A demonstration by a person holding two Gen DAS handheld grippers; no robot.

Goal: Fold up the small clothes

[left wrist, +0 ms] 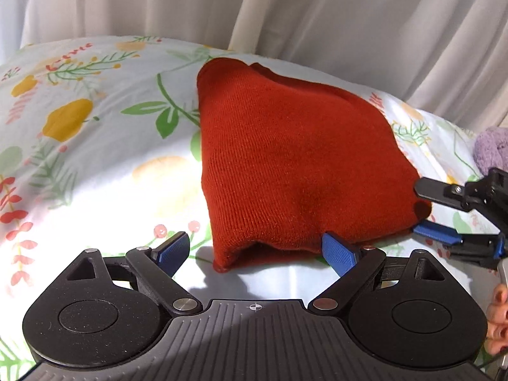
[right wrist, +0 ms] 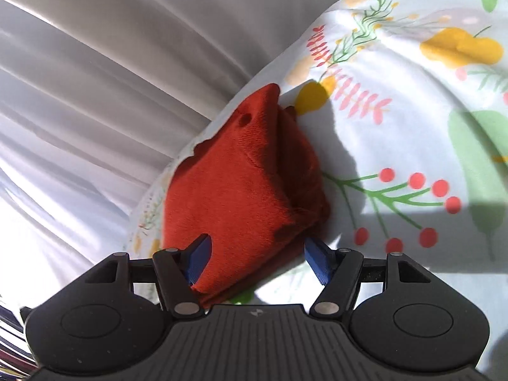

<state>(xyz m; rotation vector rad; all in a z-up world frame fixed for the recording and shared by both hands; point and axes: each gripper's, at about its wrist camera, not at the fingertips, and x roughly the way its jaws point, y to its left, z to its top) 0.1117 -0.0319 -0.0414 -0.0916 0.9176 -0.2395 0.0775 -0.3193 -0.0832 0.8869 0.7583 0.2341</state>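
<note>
On the floral-printed white bedsheet (left wrist: 95,165) lies a rust-red knitted garment (left wrist: 285,165), folded into a rough wedge, its far end close to the pale pleated curtain (left wrist: 317,16). The left gripper (left wrist: 257,250) hovers at the garment's near edge with jaws spread — the blue pads sit either side of the hem, neither pressing it. The right gripper (right wrist: 257,258) stands at the garment's right corner, jaws apart too, cloth between them but unpinched. A lilac fuzzy item (left wrist: 492,149) lies at the far right.
</note>
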